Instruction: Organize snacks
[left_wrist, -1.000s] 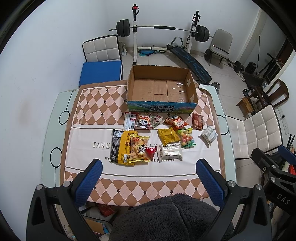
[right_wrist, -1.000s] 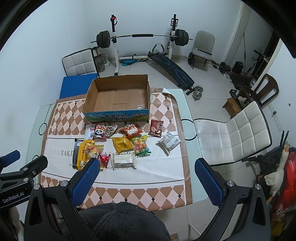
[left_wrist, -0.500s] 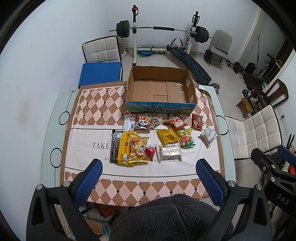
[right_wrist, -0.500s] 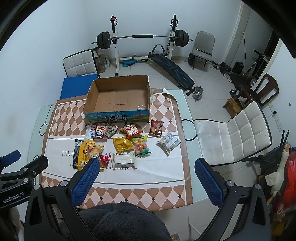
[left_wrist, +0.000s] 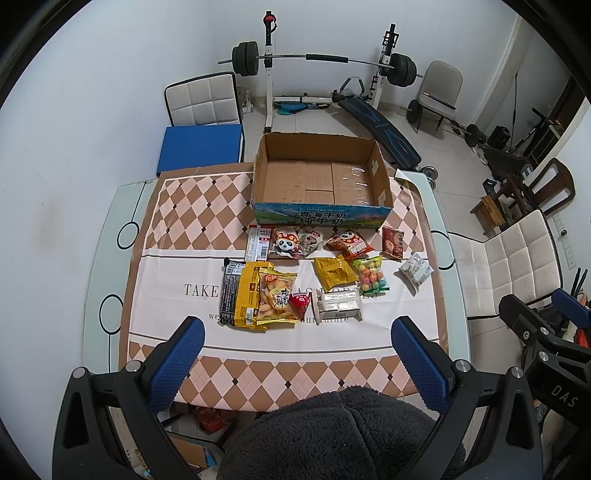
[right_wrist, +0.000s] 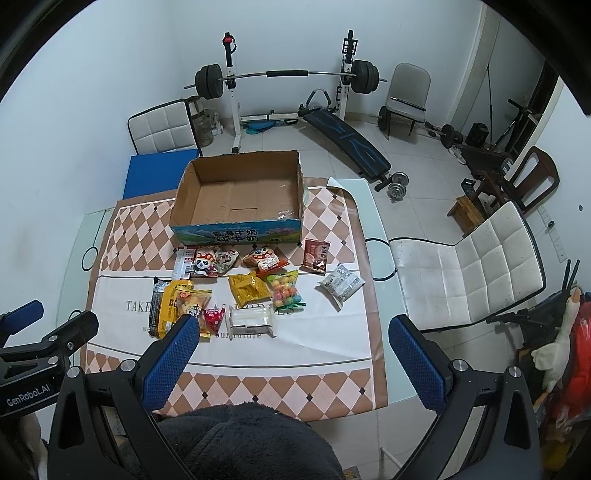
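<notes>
Fingers (left_wrist: 177, 363) apart — twelve snacks (left_wrist: 334, 275), one box (left_wrist: 320, 175)

The cardboard box (left_wrist: 320, 216) carries large Chinese characters on its blue front panel — 青海牛奶 above 纯牛奶. The tablecloth (left_wrist: 184, 291) shows "TAKE" in dark capitals, the rest hidden by snack packets. The left gripper's body (right_wrist: 27, 394) reads "GenRobot.AI"; the right gripper's body (left_wrist: 563, 395) reads "DAS".

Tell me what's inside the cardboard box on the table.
The cardboard box holds no snacks; only its bare flaps show. The near wall hides a strip of floor.
</notes>
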